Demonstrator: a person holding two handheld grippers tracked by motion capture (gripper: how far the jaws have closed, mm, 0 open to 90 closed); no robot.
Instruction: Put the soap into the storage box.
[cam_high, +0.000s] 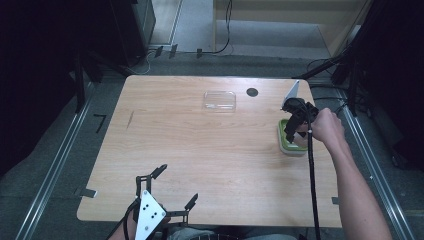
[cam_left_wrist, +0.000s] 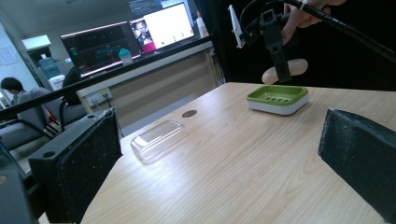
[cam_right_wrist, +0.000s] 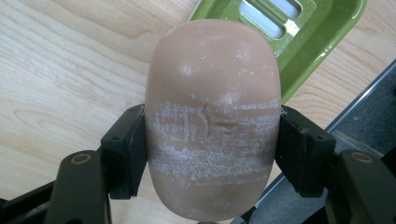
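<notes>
In the high view, the right gripper (cam_high: 291, 125) hangs above the green soap dish (cam_high: 289, 144), which sits near the right edge of the surface (cam_high: 200, 150), about midway along it. Its jaws pinch a tan soap bar (cam_high: 301, 135), partly hidden beneath the hand. The left gripper (cam_high: 170, 187) rests at the near edge with its jaws spread and nothing between them. A clear lid (cam_high: 219, 100) lies well apart, toward the far edge.

In the left gripper view, the soap bar (cam_left_wrist: 285, 70) hangs above the soap dish (cam_left_wrist: 278, 99), apart from it, and seems to lie toward the dish's far side rather than over its middle. Released from that height and place, it could strike the rim, bounce out and slide toward the right edge, or tip the light dish.

In the right gripper view, the jaws press the soap bar (cam_right_wrist: 212, 121) across its middle, where white scuffing marks its skin. The bar is rounded and likely slick, so it could squirt out of the grip or twist if squeezed harder. The dish (cam_right_wrist: 299, 32) shows beyond the bar's far end, near the drop to the floor, so a loose bar could leave the surface.
</notes>
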